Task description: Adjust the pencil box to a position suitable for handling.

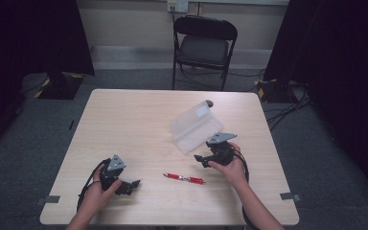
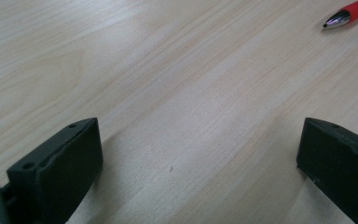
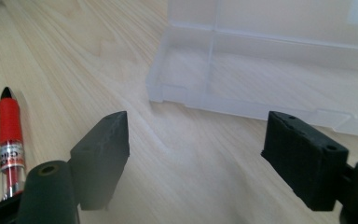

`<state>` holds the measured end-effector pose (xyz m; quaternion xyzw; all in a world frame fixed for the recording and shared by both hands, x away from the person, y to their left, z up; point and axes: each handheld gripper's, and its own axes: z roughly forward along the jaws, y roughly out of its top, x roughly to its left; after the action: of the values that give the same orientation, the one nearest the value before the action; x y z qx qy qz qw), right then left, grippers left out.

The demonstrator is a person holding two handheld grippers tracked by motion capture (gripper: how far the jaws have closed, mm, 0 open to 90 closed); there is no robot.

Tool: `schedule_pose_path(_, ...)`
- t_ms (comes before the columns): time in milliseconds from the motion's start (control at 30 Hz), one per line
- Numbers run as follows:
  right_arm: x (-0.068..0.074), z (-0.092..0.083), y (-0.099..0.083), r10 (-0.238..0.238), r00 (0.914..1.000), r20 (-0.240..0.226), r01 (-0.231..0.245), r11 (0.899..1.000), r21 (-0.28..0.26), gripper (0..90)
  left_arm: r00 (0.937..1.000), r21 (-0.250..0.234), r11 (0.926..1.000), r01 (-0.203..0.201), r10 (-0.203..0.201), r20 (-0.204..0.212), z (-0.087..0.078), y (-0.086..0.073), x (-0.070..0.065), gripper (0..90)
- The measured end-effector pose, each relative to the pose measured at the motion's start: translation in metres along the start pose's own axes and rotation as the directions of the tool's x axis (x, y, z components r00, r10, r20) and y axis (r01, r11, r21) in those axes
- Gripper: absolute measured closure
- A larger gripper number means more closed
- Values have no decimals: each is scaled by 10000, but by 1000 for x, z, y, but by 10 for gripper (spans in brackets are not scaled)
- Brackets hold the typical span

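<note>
Right tool [image 1: 202,158]: jaws wide apart, nothing between them. It sits just off the near edge of the translucent plastic hinged box [image 1: 195,128], jaws aimed across the surface toward the person's left. In the right gripper view the box tray [image 3: 261,79] lies ahead and the pen [image 3: 10,135] at the left edge, so the tool is staged between both items; either is within short reach.

Left tool [image 1: 128,187]: jaws also wide apart, empty, resting low over the pale wood-grain surface [image 1: 134,124] near the front-left. Its jaws point toward the pen; the left gripper view has the metal tip [image 2: 335,19] at top right, well ahead of the jaws.

Red-barrelled ballpoint pen w/ clear section [image 1: 183,178]: lies flat on the surface, roughly crosswise, between the two tools and nearer the right one. Free of contact on all sides.

Box: lid raised and leaning back, tray open toward the person. Judgement: lid is left up so the tray is ready to receive; the pen lies in front of the opening for a short transfer. Approx. status: no grasp made yet.
</note>
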<state>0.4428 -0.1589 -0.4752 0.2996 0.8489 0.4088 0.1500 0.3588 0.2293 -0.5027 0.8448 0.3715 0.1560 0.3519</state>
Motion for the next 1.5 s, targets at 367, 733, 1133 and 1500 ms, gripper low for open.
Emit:
schedule_pose_path(367, 3, 15, 10, 703, 9974, -132, -705, 9974, -149, 481, 10000, 3, 10000, 0, 0, 1, 0, 0, 0, 0)
schedule_pose_path(733, 6, 35, 27, 888, 9960, -63, -888, 9960, -36, 559, 10000, 9, 10000, -5, 5, 1, 0, 0, 0, 0)
schedule_pose_path(1133, 7, 51, 37, 1059, 9888, 1056, -1098, 9934, 317, 601, 10000, 20, 10000, -9, 9, 14, 0, 0, 0, 0)
schedule_pose_path(1500, 11, 58, 32, 1304, 9901, 510, -1335, 9891, 617, 761, 10000, 5, 10000, -3, 3, 8, 0, 0, 0, 0)
